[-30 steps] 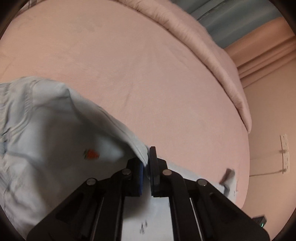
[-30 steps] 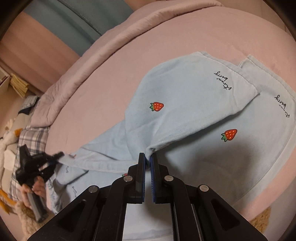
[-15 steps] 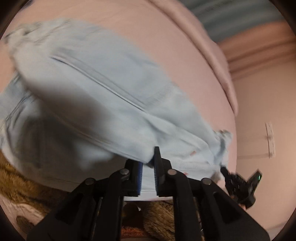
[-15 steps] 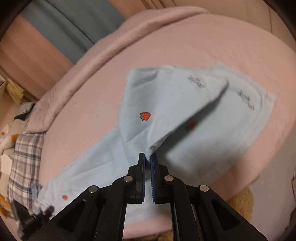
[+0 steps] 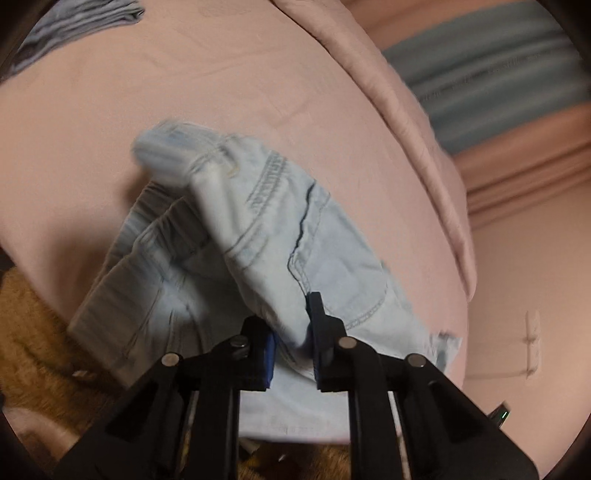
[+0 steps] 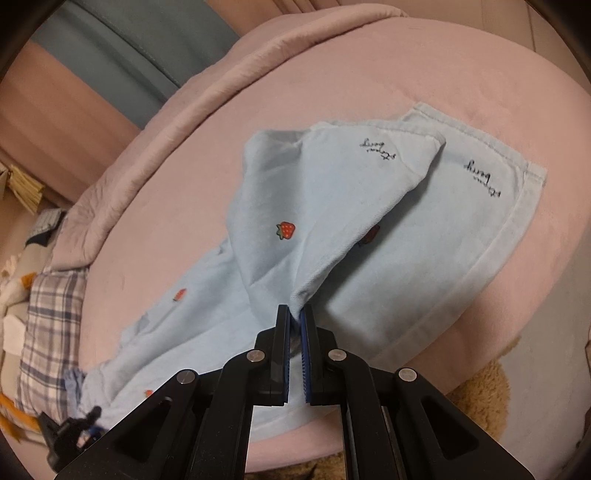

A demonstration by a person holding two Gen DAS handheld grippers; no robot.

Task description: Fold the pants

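Light blue pants (image 6: 388,236) with strawberry prints lie on a pink bed (image 6: 369,74). My right gripper (image 6: 294,315) is shut on a fold of the leg fabric and holds it lifted above the hems at the right. My left gripper (image 5: 291,325) is shut on the waist end of the pants (image 5: 266,229), which hangs bunched and blurred above the bed (image 5: 147,74), with pocket and seams showing. The left gripper also shows in the right wrist view (image 6: 70,430) at the bottom left.
A rolled pink duvet (image 6: 207,99) runs along the far side of the bed. A plaid pillow (image 6: 48,325) lies at the left. A brown fuzzy rug (image 5: 33,332) lies beside the bed, also in the right wrist view (image 6: 480,398). Grey cloth (image 5: 74,22) sits at the bed's far left.
My left gripper has carried the waist end further over the bed, and the fabric has bunched up. My right gripper keeps its hold; the lifted leg fold has shifted slightly.
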